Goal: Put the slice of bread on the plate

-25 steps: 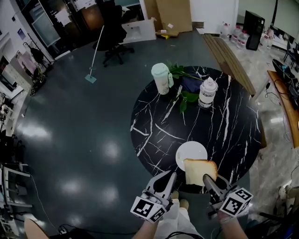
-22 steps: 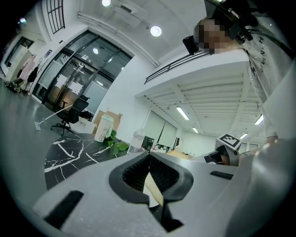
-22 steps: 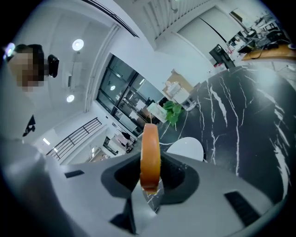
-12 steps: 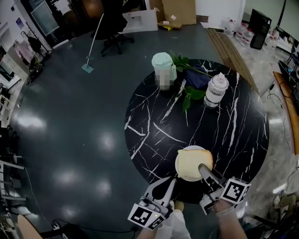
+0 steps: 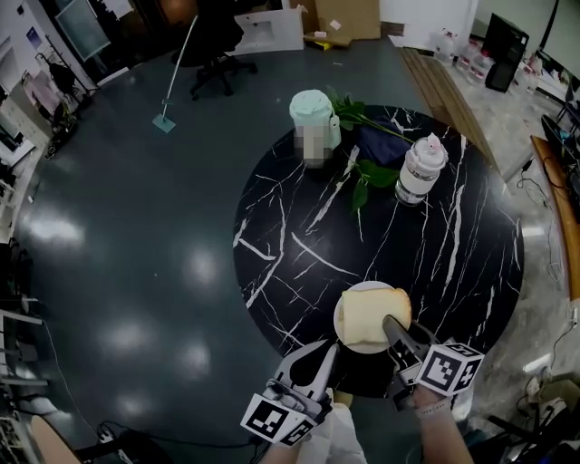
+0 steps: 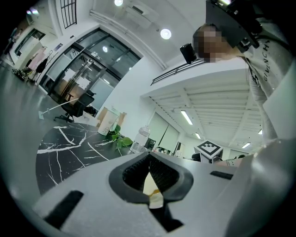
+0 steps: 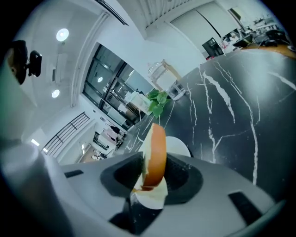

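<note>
Right tongs (image 5: 391, 324) opening, bread slice (image 5: 370, 313) between, over plate (image 7: 178, 147)

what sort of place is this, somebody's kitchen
Probably an open office or lab workspace, not a kitchen: a black wheeled office chair stands on the glossy dark floor, a black computer monitor sits at the right, and flat brown cardboard sheets lean at the far wall.

The bread slice (image 5: 373, 313) has come down flat over the plate (image 5: 353, 345).

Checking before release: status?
Left gripper shut, empty. Right gripper jaws opening, bread between them, over plate. Nothing blocking.
</note>
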A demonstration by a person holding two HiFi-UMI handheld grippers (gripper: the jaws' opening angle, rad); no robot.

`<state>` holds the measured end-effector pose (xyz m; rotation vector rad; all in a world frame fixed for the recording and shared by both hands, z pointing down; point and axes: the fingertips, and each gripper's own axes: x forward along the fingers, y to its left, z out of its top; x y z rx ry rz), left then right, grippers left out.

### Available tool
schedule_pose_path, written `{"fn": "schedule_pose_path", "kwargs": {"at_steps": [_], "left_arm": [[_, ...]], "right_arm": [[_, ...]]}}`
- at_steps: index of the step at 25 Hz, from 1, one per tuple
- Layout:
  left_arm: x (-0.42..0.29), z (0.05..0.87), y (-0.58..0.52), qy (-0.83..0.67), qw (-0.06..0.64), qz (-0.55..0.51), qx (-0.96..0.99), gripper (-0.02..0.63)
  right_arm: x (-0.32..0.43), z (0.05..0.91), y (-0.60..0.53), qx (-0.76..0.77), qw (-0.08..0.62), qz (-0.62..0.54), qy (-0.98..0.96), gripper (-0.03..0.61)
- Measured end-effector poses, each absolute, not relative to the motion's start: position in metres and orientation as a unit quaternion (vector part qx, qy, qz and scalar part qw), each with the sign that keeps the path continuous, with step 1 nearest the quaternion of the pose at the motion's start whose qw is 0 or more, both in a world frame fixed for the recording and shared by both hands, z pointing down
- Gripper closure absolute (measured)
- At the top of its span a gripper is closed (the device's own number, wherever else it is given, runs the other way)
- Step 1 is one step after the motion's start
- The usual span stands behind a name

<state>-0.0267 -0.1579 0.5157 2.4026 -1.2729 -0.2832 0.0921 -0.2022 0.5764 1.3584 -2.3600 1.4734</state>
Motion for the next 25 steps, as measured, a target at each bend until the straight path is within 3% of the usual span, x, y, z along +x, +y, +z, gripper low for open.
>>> {"fn": "schedule_pose_path", "kwargs": {"at_steps": [6,11,13,25], "left_arm": [[-0.032,0.518,-0.16,-0.459,0.209,-0.105,0.857,0.607],[-0.034,0.517,-0.16,-0.459,0.215,-0.108,0.855,0.607],[-0.035,0.517,-0.16,-0.459,0.215,-0.11,0.855,0.607],[-0.034,0.515,-0.158,-0.458,0.213,-0.106,0.856,0.607]], "right_arm": [[0.092,0.569,-0.207,0.455,0.046,0.413,-0.787,0.451],[0.101,0.576,-0.207,0.487,0.142,0.323,-0.799,0.356],[0.101,0.58,-0.206,0.486,0.165,0.305,-0.802,0.345],[0.095,0.548,-0.204,0.493,0.154,0.215,-0.829,0.339]]}}
